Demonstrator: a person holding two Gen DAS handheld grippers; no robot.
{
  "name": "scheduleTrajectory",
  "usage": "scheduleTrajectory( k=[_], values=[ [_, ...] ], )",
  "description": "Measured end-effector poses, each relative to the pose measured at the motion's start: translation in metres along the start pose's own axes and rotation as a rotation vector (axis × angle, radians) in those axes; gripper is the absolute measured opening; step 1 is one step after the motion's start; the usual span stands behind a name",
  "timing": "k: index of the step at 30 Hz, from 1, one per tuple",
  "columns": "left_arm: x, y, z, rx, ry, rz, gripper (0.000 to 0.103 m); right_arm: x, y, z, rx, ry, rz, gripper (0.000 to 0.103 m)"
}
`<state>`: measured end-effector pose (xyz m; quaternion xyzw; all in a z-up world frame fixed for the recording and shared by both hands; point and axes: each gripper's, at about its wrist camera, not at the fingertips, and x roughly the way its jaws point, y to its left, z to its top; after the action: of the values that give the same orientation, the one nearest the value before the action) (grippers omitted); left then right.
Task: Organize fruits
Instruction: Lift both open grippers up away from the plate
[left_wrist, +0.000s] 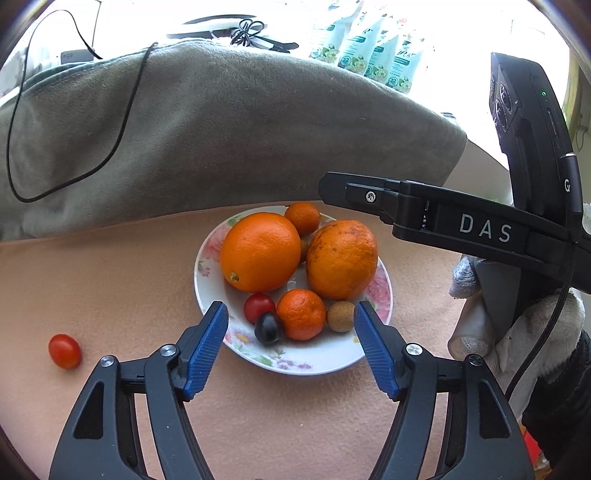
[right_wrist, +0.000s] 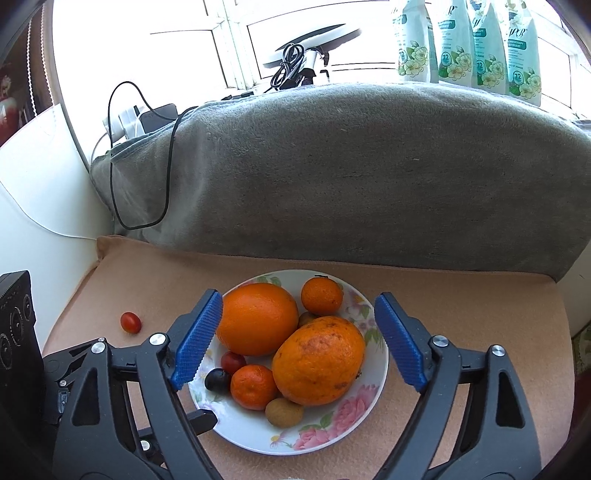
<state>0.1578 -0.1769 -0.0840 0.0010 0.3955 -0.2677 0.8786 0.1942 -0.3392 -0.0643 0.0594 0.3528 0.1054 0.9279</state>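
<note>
A floral white plate (left_wrist: 295, 360) (right_wrist: 251, 432) on a tan cloth holds two large oranges (left_wrist: 260, 252) (right_wrist: 317, 360), two small mandarins (left_wrist: 301, 314) (right_wrist: 253, 386), a cherry tomato (left_wrist: 258, 306), a dark grape (left_wrist: 268, 328) (right_wrist: 217, 379) and a brown longan (left_wrist: 340, 315) (right_wrist: 284, 411). Another cherry tomato (left_wrist: 64, 350) (right_wrist: 130, 322) lies on the cloth left of the plate. My left gripper (left_wrist: 290, 334) is open and empty above the plate's near edge. My right gripper (right_wrist: 297, 341) is open and empty over the plate; it shows in the left wrist view (left_wrist: 332, 190).
A grey blanket-covered bolster (left_wrist: 229, 136) (right_wrist: 351, 177) with a black cable (left_wrist: 74, 122) rises behind the plate. Refill pouches (right_wrist: 469, 44) stand on the sill behind. A white wall (right_wrist: 33, 206) is at the left.
</note>
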Motion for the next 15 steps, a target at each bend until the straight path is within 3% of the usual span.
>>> scheduleTrajectory(
  k=[15],
  values=[
    [-0.010, -0.003, 0.000, 0.008, -0.023, 0.032, 0.075, -0.013, 0.007, -0.002, -0.003, -0.011, -0.024, 0.087]
  ],
)
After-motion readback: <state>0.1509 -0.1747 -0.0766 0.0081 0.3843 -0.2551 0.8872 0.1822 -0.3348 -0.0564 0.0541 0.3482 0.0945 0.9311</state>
